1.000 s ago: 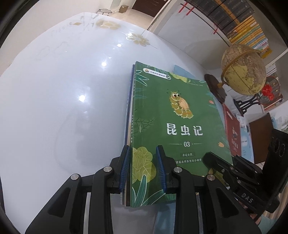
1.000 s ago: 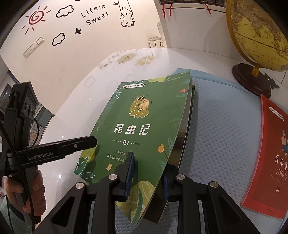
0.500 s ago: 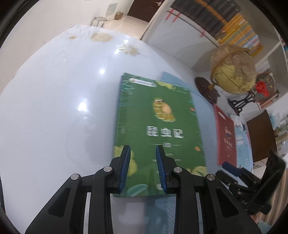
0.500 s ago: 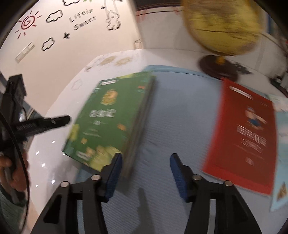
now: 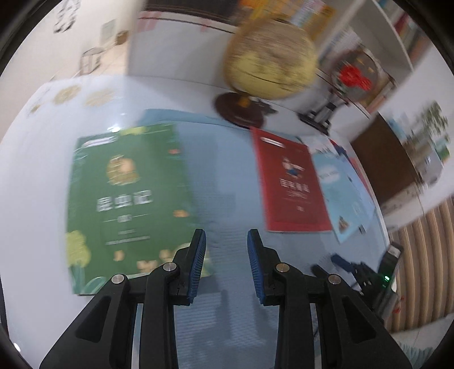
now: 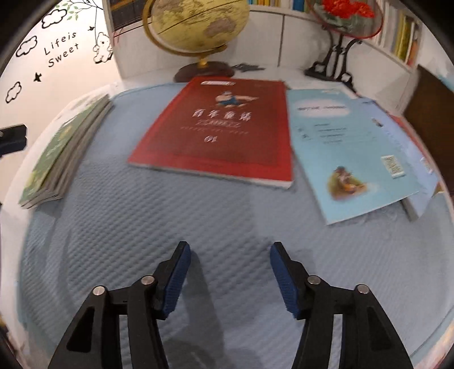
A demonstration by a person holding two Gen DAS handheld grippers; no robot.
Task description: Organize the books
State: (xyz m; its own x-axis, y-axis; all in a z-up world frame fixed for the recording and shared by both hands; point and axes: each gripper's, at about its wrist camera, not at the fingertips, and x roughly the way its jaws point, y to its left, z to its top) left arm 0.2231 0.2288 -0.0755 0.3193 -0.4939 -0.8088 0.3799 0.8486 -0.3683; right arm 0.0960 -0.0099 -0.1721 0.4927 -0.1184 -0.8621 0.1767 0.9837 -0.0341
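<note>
Your left tool [image 5: 225,241] hangs over the blue textured mat [image 5: 224,176], its blue pads set fairly narrow and just easing apart, with nothing between them. To its left the green book [image 5: 127,198] lies flat on top of a small stack, partly on the mat and partly on the white counter [image 5: 31,176]; the left pad's tip overlaps the book's near right corner in this view, but you cannot tell whether it touches. Your right tool [image 6: 229,249] is over bare mat too, its jaws spreading wide and empty. Ahead of it the red book [image 6: 221,127] lies flat on the mat, and just to its right a light blue book [image 6: 349,150] lies on other books, its left edge meeting the red one's right edge. From the right wrist view, the green stack [image 6: 56,153] sits well off to the left at the mat's edge. Beyond the red book a yellow globe [image 6: 195,22] stands on its dark base, with a black-footed ornament [image 6: 340,37] to its right.
</note>
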